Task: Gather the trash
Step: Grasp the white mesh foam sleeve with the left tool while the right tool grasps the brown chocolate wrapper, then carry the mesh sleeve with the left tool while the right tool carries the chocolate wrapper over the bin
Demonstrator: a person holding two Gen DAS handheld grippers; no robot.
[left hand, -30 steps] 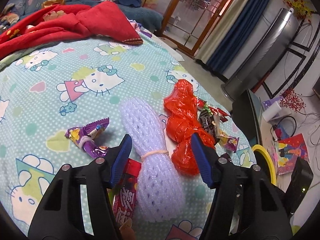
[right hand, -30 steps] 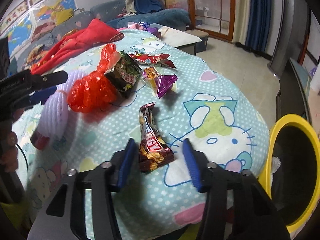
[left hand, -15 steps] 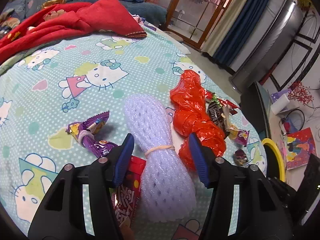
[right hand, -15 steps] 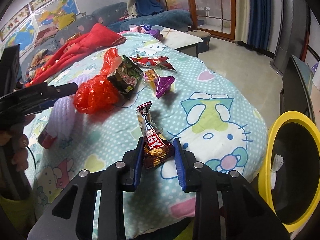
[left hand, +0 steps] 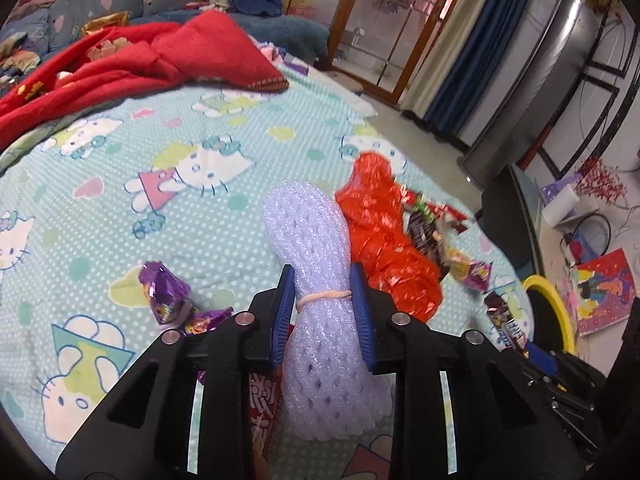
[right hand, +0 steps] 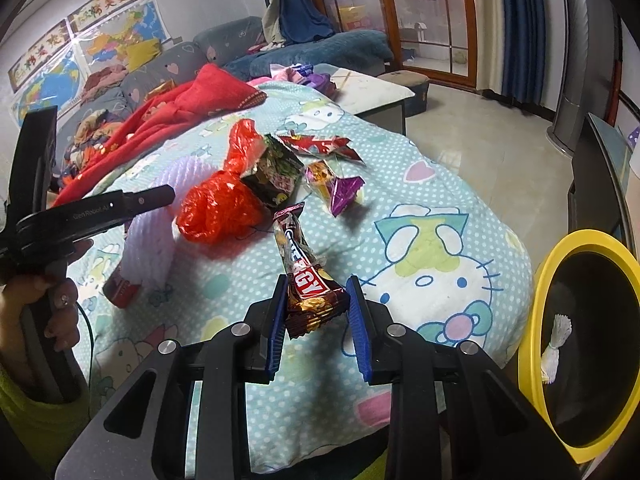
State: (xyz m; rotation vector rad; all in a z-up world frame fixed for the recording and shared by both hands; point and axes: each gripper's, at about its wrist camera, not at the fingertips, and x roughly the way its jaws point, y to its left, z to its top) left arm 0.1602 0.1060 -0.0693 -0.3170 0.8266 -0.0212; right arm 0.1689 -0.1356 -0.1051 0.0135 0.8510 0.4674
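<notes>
A: Looking at the left wrist view first. What is the left gripper (left hand: 322, 294) doing?

B: It is squeezing the white foam net roll (left hand: 320, 280) in the lower middle of the frame. Its blue jaws are pressing on both sides, right at the rubber band (left hand: 323, 295).

A: Is the roll hard?

B: I am guessing no. It looks puffy, light and squishy, so the tied waist is the good place to pinch. The red plastic bag (left hand: 390, 252) is lying just to its right, touching it. A purple wrapper (left hand: 170, 298) is lying at lower left on the cartoon cat bedsheet (left hand: 120, 184).

A: Now the right wrist view. What is the right gripper (right hand: 318, 310) doing?

B: It is sitting around the near end of the chocolate bar wrapper (right hand: 306, 276) in the middle of the frame. The left jaw is touching it. On the right I am seeing a small gap, so the jaws are narrow but not gripping tight.

A: How will the wrapper feel?

B: Light, thin and slippery, I think. It is crinkling easily, so grabbing the fat flat end is best.

A: Where is the trash going?

B: Probably into the yellow bin (right hand: 560, 248) at the right edge, beside the bed.
</notes>
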